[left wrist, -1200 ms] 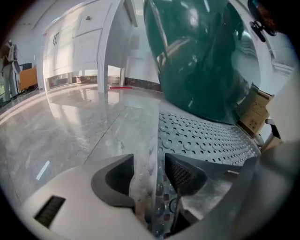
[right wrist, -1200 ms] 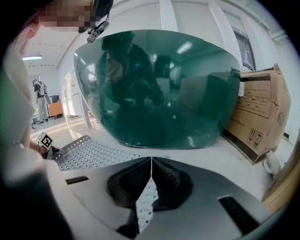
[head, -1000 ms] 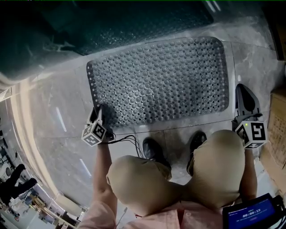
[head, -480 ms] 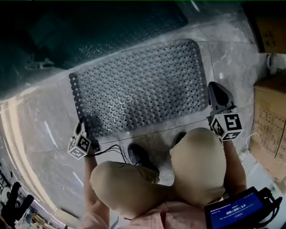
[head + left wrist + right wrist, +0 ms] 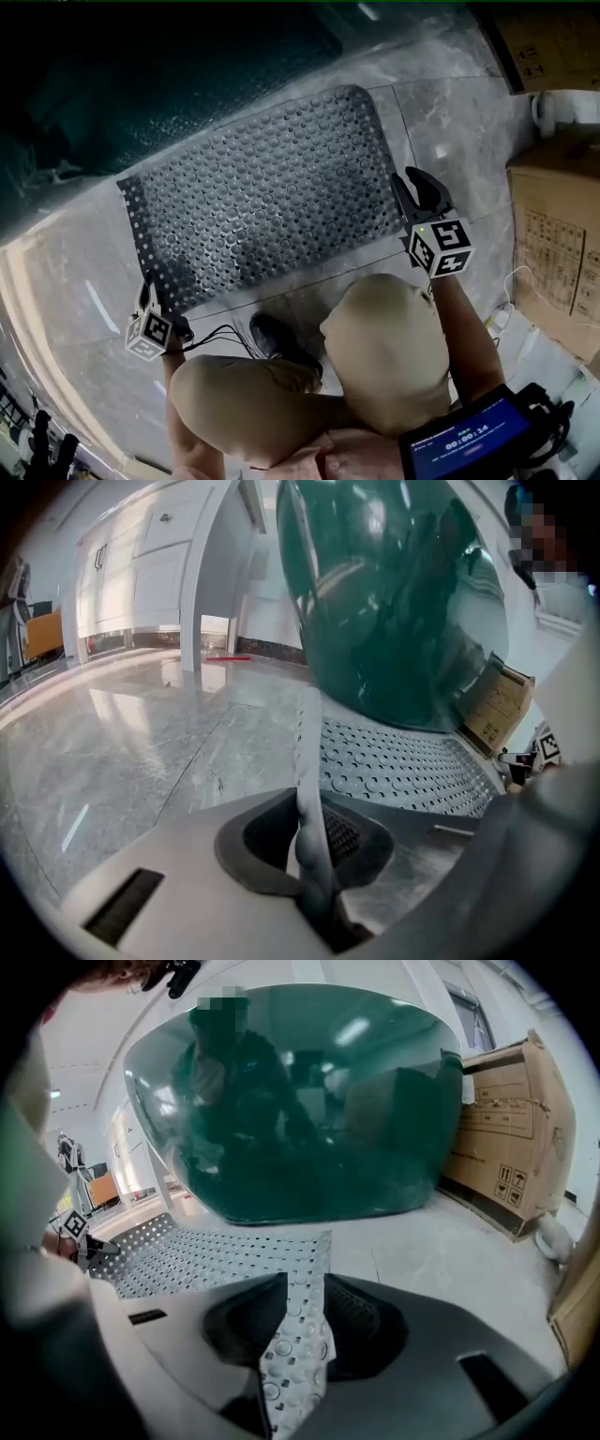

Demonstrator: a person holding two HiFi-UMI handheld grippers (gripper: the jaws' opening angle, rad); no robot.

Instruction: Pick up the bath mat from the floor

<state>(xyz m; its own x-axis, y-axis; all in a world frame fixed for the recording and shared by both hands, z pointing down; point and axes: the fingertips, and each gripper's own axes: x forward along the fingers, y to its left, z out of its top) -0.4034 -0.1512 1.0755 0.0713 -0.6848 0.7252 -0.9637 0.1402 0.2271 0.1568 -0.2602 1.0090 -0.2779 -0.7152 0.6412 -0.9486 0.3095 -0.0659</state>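
Note:
A grey bath mat (image 5: 262, 197) studded with round bumps lies on the marble floor in front of my knees. My left gripper (image 5: 148, 305) is at the mat's near left corner, shut on its edge, and the pinched rim (image 5: 309, 761) stands up out of the left gripper (image 5: 314, 832). My right gripper (image 5: 419, 192) is at the mat's near right corner. Its jaws have just been opening. A strip of the mat (image 5: 298, 1335) runs between the pads of the right gripper (image 5: 300, 1321) with gaps on both sides.
A dark green tub (image 5: 159, 75) borders the mat's far side. Cardboard boxes (image 5: 558, 253) stand to the right, with a white fitting (image 5: 562, 108) beyond them. My shoe (image 5: 281, 339), cables and a small screen (image 5: 464, 445) are near my knees.
The left gripper has closed on the mat's corner and raised it a little. The right gripper has come down to the mat's right corner and opened. The head view has swung right.

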